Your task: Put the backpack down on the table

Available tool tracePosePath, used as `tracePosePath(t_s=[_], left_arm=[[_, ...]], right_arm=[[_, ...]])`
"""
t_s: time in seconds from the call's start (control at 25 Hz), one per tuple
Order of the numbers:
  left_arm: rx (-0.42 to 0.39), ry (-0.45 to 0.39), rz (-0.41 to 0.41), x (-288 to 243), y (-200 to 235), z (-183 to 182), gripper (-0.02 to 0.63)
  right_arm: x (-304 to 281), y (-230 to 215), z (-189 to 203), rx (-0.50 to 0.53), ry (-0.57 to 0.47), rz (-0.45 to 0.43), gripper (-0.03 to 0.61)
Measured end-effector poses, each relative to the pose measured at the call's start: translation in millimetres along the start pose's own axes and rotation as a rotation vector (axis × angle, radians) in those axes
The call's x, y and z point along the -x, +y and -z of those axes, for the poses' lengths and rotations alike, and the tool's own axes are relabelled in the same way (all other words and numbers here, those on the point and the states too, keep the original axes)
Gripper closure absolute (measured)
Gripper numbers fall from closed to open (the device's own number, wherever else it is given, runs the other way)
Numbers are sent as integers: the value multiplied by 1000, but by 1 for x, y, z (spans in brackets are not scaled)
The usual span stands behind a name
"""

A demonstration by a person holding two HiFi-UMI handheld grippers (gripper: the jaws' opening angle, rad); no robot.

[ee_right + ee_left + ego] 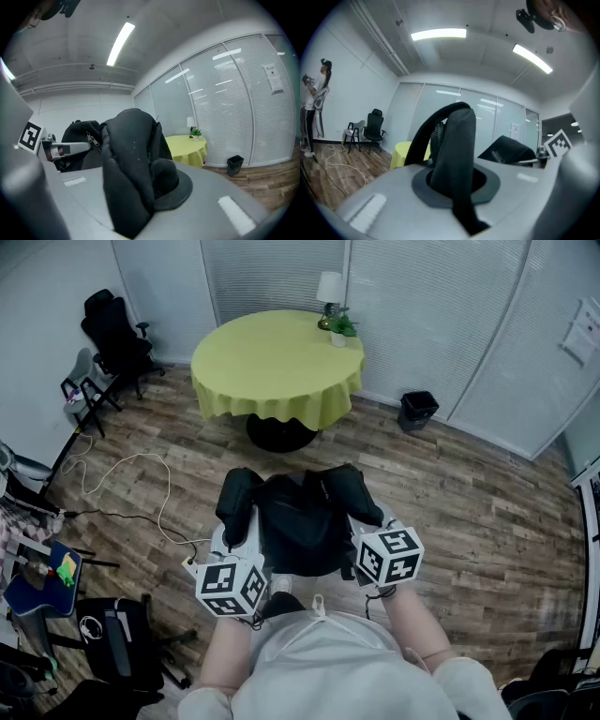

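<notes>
Two hand-held grippers are in use, one per hand, each carrying one marker cube: the left cube [230,588] and the right cube [388,555].

One black backpack [300,521] hangs between the two grippers, clear of the wooden floor [469,502] and close in front of the person.

Two padded shoulder straps are counted. The left gripper [236,545] has its jaws closed tight on the left strap [452,154], which rises in a loop out of the jaws. The right gripper [367,531] is likewise clamped on the right strap [126,164], bunched thick between its jaws.

One round table [272,362] with a yellow-green cloth stands well ahead of both grippers; the backpack is not on it. On the table's far edge, toward the right gripper's side, stand one white-shaded lamp [329,292] and one small green plant [341,327], just beside each other.

One black bin [417,409] sits ahead of the right gripper by the glass wall. One white cable [131,479] lies on the floor off the left gripper's side.
</notes>
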State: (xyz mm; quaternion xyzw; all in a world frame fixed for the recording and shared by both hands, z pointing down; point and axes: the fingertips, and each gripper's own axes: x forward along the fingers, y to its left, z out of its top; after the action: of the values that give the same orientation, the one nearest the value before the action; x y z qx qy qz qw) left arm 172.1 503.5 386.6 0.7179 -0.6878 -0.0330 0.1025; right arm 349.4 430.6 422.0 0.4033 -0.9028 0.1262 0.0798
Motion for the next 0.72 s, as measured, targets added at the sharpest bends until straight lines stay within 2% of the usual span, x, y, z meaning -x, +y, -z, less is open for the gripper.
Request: tracePosePath(t_s=[0.72], left_arm=[[-5, 34, 2, -10, 11, 7, 592]], right_arm=[[-12, 0, 5, -25, 13, -12, 549]])
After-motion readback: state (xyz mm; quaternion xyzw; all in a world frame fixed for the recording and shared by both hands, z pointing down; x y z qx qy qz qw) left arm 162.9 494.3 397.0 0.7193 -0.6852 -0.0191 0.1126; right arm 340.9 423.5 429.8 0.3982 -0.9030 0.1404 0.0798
